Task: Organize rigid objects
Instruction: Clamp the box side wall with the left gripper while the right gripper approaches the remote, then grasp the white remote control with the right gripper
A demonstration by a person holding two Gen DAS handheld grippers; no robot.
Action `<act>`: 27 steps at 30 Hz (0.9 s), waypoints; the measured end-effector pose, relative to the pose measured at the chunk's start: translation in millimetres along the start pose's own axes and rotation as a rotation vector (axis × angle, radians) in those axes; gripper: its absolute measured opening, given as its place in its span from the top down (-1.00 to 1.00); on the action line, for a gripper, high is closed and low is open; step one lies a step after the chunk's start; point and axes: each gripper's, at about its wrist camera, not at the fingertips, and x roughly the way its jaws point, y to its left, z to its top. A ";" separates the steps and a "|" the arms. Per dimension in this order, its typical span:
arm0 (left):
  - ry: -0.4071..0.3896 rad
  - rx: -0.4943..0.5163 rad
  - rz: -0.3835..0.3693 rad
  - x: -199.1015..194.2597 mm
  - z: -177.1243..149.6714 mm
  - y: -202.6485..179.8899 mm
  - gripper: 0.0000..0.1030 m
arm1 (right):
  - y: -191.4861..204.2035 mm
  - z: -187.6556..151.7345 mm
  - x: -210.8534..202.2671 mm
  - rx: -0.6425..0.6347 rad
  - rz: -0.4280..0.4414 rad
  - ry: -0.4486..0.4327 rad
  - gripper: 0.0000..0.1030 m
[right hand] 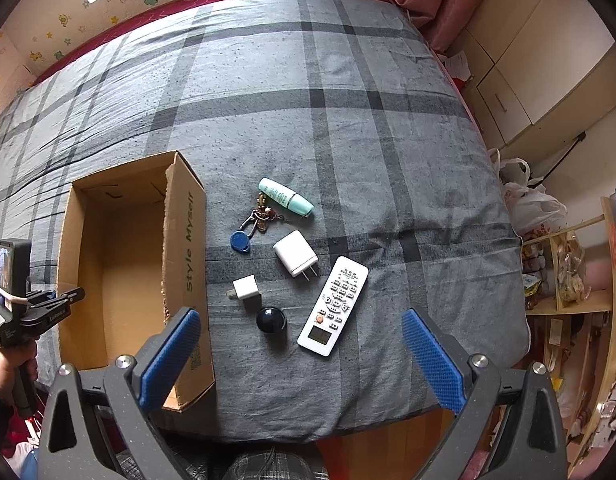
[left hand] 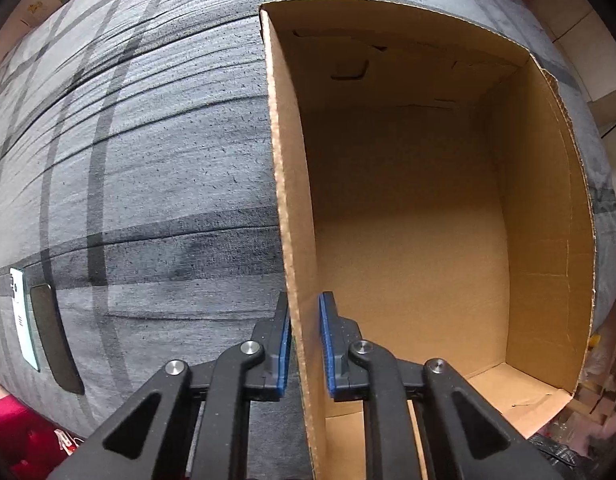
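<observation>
An open, empty cardboard box lies on the grey plaid bedspread. My left gripper is shut on the box's left wall, one blue pad on each side of the cardboard. The right wrist view shows that gripper at the box's left rim, held by a hand. My right gripper hangs wide open above the items right of the box: a mint tube, keys with a blue fob, a white charger, a small white adapter, a black round object and a white remote.
Left of the box lie a white and teal flat item and a dark flat item. The bed's near edge drops to a wooden floor. Plastic bags, wooden shelves and cupboards stand to the right.
</observation>
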 end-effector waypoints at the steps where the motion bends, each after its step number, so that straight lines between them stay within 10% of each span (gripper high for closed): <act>1: 0.000 0.007 0.014 0.1 0.3 -2.2 0.73 | -1.3 0.5 2.2 0.002 -0.002 0.002 -1.00; 27: 0.021 -0.025 0.021 0.0 2.3 -0.2 0.73 | -61.4 -7.6 174.7 0.198 -0.020 0.255 -1.00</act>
